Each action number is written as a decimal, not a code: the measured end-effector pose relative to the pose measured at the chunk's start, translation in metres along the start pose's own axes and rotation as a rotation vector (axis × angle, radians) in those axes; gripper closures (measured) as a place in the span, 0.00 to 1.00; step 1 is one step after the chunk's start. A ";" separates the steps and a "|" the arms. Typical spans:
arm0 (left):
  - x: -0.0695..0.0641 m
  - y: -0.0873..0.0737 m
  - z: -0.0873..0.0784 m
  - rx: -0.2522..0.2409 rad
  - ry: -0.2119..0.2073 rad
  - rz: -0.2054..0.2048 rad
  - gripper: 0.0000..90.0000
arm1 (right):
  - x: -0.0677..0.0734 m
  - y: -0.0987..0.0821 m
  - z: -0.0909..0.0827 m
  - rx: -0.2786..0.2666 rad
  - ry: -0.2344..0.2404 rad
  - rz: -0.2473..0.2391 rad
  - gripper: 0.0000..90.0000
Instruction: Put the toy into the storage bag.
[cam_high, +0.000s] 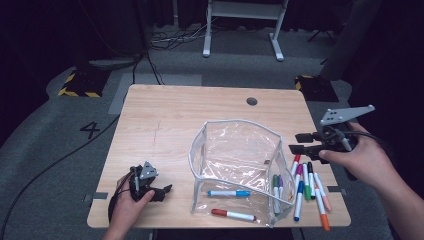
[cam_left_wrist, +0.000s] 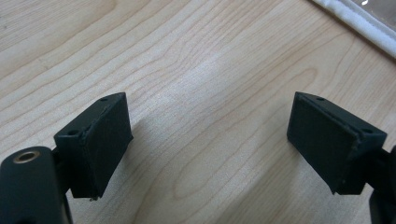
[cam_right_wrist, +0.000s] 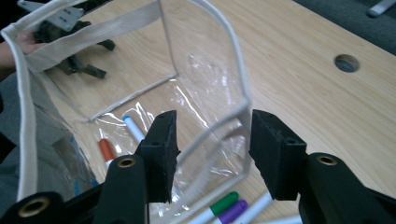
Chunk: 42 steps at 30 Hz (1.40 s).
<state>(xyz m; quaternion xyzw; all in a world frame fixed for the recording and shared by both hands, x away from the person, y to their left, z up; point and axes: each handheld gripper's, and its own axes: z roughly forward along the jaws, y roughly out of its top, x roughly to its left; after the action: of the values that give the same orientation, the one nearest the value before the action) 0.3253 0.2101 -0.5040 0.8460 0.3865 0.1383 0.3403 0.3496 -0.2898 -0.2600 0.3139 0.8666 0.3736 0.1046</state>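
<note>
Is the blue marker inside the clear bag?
Yes, the blue marker lies inside the clear bag, behind its see-through wall, with a red marker near it.

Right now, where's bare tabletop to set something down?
Free: the far strip between the clear pouch and the cable hole, plus the left half above the left gripper. Crowded: front right, markers beside the pouch under the right gripper.

Left claw (cam_high: 161, 192) low by the near edge, right claw (cam_high: 298, 142) raised, both jaws apart.
</note>
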 end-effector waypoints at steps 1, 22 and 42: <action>0.000 0.000 0.000 0.000 0.000 0.000 0.15 | -0.004 -0.005 -0.004 -0.004 -0.010 0.013 0.58; 0.000 0.000 0.000 0.000 0.000 0.000 0.15 | -0.068 -0.140 -0.006 0.127 -0.216 0.287 0.65; 0.000 0.000 0.000 -0.001 0.001 0.004 0.16 | -0.087 -0.216 0.049 0.299 -0.214 0.444 0.73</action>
<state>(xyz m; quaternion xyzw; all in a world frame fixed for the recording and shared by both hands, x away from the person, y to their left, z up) 0.3254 0.2101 -0.5040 0.8466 0.3849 0.1394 0.3402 0.3375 -0.4284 -0.4525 0.5455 0.8062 0.2200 0.0638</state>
